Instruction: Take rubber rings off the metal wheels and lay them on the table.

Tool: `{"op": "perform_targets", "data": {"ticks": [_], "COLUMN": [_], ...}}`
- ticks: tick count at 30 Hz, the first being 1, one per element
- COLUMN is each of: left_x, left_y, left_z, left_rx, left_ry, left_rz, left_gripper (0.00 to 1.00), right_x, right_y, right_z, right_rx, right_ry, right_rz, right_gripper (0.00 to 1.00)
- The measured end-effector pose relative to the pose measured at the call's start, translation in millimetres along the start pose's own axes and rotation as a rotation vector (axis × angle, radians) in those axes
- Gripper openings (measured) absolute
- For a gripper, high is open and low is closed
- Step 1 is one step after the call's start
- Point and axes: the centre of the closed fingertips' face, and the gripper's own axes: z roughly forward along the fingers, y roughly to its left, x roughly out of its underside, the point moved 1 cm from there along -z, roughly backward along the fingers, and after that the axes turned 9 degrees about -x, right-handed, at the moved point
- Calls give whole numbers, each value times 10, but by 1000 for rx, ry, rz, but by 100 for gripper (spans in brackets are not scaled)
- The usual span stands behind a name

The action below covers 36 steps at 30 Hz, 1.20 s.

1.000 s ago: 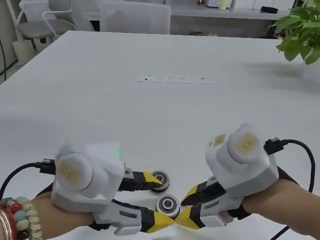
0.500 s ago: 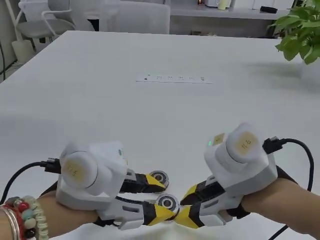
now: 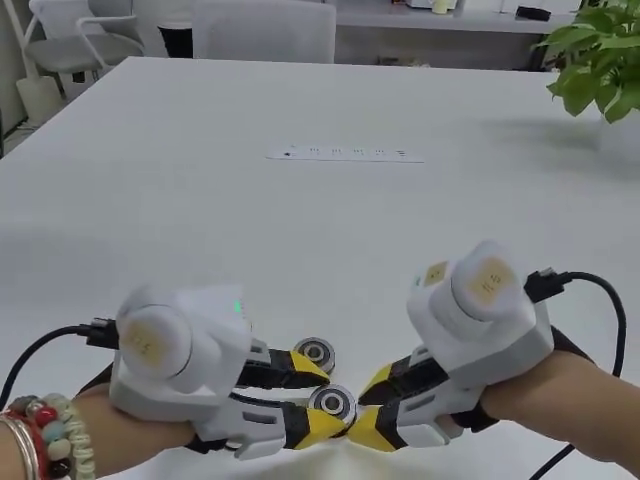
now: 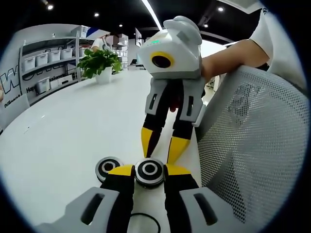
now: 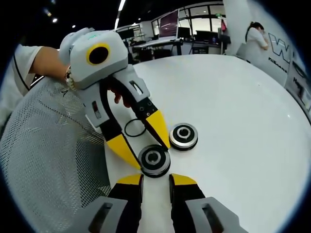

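a wide white table (image 3: 330,220) in an open office, with a socket strip (image 3: 345,154) set into its middle, a potted plant (image 3: 600,60) at the far corner and a mesh chair (image 4: 252,145) close behind the work. the action sits at the near edge, where the two tools point at each other, tip to tip. the left gripper (image 3: 318,396) has its yellow tips closed in on either side of the held wheel (image 5: 154,160), which lies flat on the table with its axle upright; it appears clamped, though whether both pads truly bite is hard to tell. the right gripper (image 4: 157,156) comes from the opposite side, its jaws a little apart with nothing between them, the tips just short of the wheel's rim or barely touching it. so the wheel lies straight ahead of the right tool, along its own line, and that free tool is the one placed to work. the wheel's rim shows a dark band that i take for its rubber ring, so the next move likely calls for nipping that band and peeling it up and off. the second wheel (image 5: 183,136) lies just beside, outside the left jaws, and a loose ring (image 5: 134,127) lies flat on the table further back between them.
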Motion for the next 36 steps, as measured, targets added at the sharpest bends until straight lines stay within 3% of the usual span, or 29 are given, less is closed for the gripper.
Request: {"op": "perform_targets", "data": {"ticks": [13, 19, 36], "left_x": [2, -2, 1], "left_y": [1, -7, 7], "left_z": [-6, -11, -16], "left_rx": [-2, -4, -8], "left_ry": [-7, -13, -21], "left_rz": [2, 15, 24], "left_gripper": [17, 17, 15], "right_x": [-18, -58, -67], "right_y": [-15, -3, 20], "right_z": [-3, -2, 40], "right_rx": [0, -13, -24], "right_ry": [-16, -49, -54], "right_rz": [8, 9, -11], "right_gripper": [20, 20, 23]}}
